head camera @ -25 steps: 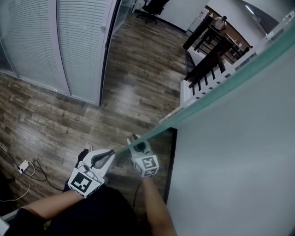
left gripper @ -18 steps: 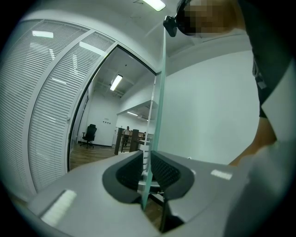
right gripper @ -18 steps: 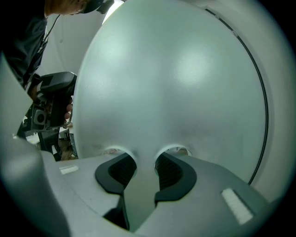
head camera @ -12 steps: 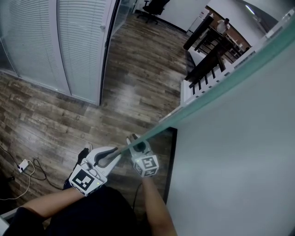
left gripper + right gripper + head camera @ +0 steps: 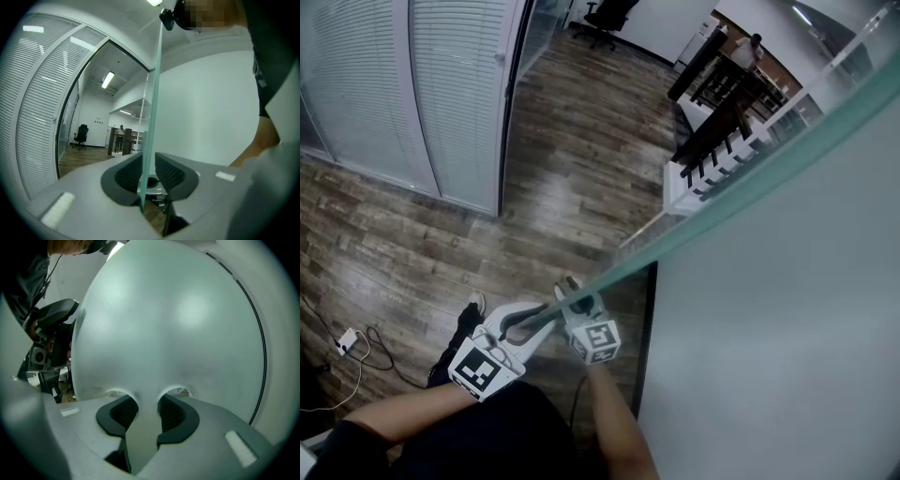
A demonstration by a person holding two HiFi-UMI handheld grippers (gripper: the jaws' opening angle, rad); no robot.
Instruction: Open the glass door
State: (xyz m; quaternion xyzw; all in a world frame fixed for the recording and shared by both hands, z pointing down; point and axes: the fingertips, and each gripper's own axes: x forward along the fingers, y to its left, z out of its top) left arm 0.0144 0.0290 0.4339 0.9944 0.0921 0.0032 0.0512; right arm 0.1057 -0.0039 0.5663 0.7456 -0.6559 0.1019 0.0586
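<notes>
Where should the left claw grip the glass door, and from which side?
Its free vertical edge, approached edge-on from the open side: the glass door is a thin pane, so only that edge fits the left claw, which straddles it.

The floor (image 5: 572, 159) is of dark brown wooden planks with a worn grey grain, and it shines a little under the light. At the lower left a small white box (image 5: 345, 338) lies on it, with a thin black cable (image 5: 382, 358) curling away from it. Near there, one dark shoe (image 5: 470, 321) of the person stands on the planks. A tall partition with white slat blinds (image 5: 441, 94) rises from the floor at the left. Far away a black office chair (image 5: 605, 11) stands on it. At the right are dark wooden furniture (image 5: 717, 67) and a low white slatted rack (image 5: 698, 173).
</notes>
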